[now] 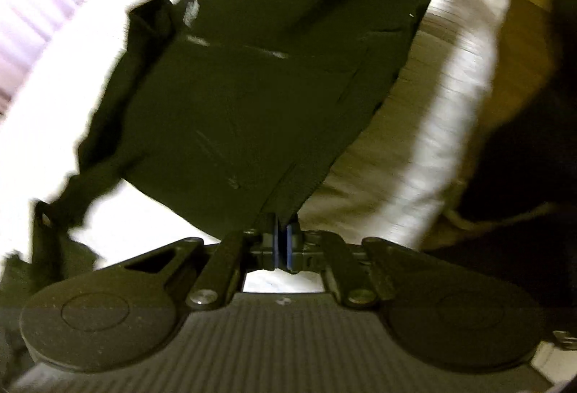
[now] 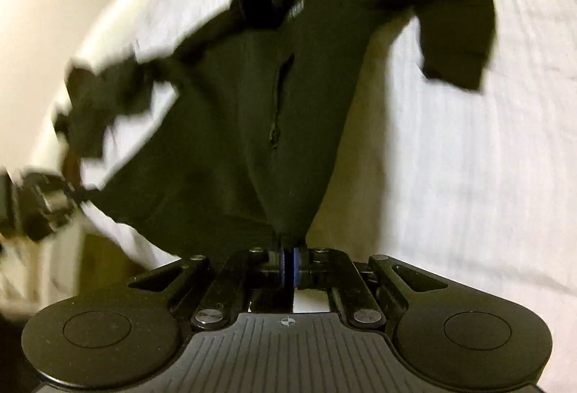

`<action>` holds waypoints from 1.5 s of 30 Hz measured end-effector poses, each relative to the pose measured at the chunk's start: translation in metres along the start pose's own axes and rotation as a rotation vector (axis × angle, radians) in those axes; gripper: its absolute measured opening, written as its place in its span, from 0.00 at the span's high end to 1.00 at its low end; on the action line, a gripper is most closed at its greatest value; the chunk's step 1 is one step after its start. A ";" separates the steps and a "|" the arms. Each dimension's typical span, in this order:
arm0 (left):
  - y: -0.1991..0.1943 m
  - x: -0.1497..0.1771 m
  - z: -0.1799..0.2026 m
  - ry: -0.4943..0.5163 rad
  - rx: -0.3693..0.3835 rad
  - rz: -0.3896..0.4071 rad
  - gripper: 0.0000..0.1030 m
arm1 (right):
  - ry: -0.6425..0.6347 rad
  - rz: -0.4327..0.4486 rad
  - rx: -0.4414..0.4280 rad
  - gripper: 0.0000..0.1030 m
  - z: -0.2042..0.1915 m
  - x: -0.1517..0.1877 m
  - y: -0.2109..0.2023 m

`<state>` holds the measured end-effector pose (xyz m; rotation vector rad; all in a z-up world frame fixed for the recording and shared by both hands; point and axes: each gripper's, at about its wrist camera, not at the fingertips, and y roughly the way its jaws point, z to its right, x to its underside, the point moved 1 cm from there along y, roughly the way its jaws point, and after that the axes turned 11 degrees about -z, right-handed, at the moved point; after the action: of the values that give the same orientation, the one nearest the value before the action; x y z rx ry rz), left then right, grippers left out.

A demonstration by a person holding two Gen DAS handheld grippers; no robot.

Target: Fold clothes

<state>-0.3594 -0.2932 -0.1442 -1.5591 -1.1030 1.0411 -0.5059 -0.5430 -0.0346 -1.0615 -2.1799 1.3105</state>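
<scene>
A dark, near-black jacket [image 1: 252,86] with a front zipper [image 2: 277,104] is held up over a white bed [image 2: 450,158]. My left gripper [image 1: 283,241] is shut on a corner of the jacket's edge; the cloth stretches away from its blue pads. My right gripper [image 2: 288,265] is shut on another corner, and the jacket [image 2: 234,126] hangs from it. One sleeve [image 2: 458,17] flaps out to the upper right in the right wrist view. The other gripper [image 2: 39,201] shows at the left edge of that view, blurred. Both views are motion-blurred.
The white bedspread [image 1: 90,68] fills the background in both views. The bed's edge [image 1: 468,61] curves down on the right of the left wrist view, with wooden floor [image 1: 523,32] beyond it. A dark shape [image 1: 533,158] stands at the right.
</scene>
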 end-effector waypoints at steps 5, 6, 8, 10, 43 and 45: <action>0.033 0.014 0.039 -0.041 0.111 -0.140 0.97 | 0.069 -0.133 0.058 0.98 0.017 0.067 0.041; 0.035 0.014 0.042 -0.037 0.112 -0.157 0.97 | 0.086 -0.149 0.060 0.98 0.018 0.075 0.053; 0.035 0.015 0.036 -0.053 0.123 -0.190 0.94 | 0.089 -0.170 0.080 0.97 0.016 0.076 0.067; 0.030 0.016 0.018 -0.111 0.120 -0.199 0.91 | 0.046 -0.180 0.127 0.76 0.011 0.069 0.071; 0.191 -0.283 -0.139 0.214 -0.312 0.106 0.62 | 0.100 0.241 0.287 0.23 0.208 -0.190 0.019; 0.195 -0.289 -0.153 0.176 -0.313 0.081 0.87 | 0.125 0.252 0.228 0.23 0.227 -0.200 0.027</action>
<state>-0.2473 -0.6361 -0.2660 -1.9188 -1.1270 0.7907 -0.5145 -0.8206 -0.1586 -1.3171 -1.8003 1.5144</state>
